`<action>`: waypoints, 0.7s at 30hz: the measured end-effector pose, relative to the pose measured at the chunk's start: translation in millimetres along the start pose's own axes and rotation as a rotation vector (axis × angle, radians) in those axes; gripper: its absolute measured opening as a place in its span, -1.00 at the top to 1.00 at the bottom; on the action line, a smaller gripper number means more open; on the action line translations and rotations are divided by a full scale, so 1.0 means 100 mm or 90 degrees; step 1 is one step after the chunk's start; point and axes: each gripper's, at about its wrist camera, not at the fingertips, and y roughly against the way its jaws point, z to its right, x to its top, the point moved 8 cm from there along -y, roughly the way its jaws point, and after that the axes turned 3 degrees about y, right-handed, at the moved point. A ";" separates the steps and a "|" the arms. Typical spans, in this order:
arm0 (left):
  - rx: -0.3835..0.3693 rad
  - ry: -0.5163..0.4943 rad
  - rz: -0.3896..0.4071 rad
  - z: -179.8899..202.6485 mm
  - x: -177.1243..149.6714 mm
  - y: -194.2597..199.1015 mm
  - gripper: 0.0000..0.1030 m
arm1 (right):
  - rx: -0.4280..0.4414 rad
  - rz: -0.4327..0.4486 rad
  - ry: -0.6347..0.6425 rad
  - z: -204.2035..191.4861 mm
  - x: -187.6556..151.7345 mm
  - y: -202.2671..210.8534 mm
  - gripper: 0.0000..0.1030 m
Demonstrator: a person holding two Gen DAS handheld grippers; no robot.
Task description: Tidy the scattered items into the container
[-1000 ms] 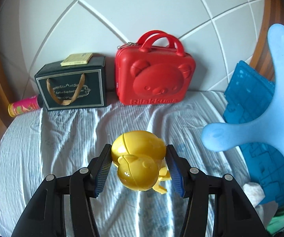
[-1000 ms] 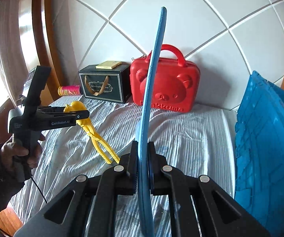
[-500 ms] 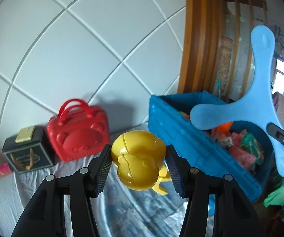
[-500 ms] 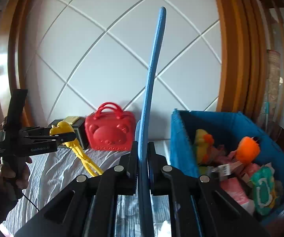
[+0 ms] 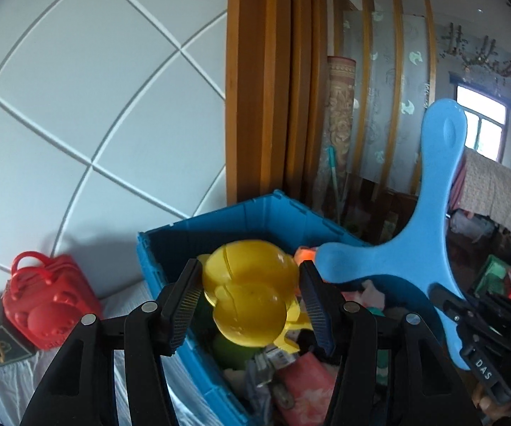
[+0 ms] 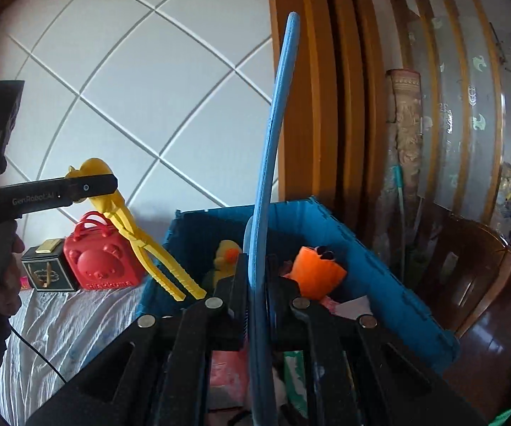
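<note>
While your left hand-held gripper (image 5: 250, 301) clamps the round head of the yellow snowball-maker tongs (image 5: 248, 298), that toy hangs right over the open blue crate (image 5: 170, 277) — seen from the right wrist, its long yellow handles (image 6: 159, 259) slope down across the crate's near-left corner. Your right hand-held gripper (image 6: 255, 280) is pinched tight on the blue three-armed boomerang (image 5: 415, 234), edge-on and upright in its own camera, the blade rising well above the crate's rim. From the left wrist you see it flat: one arm up toward the window, one reaching toward the tongs, both toys close together above the crate. Inside the crate sit an orange plush (image 6: 315, 269), a yellow duck toy (image 6: 227, 252) and a jumble of pink and green packets. Off to your left, on the bed's pale wrinkled cover (image 6: 70, 323), the red bear case (image 6: 102, 266) stands against the white panelled headboard (image 6: 148, 88), with the dark gift box (image 6: 47, 271) just beside it. Wooden framing (image 6: 308, 106) rises behind the crate.
</note>
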 end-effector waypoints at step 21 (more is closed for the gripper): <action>0.129 0.024 0.072 -0.40 -0.65 0.77 -0.61 | -0.007 0.075 0.001 -0.04 -0.17 0.17 -0.11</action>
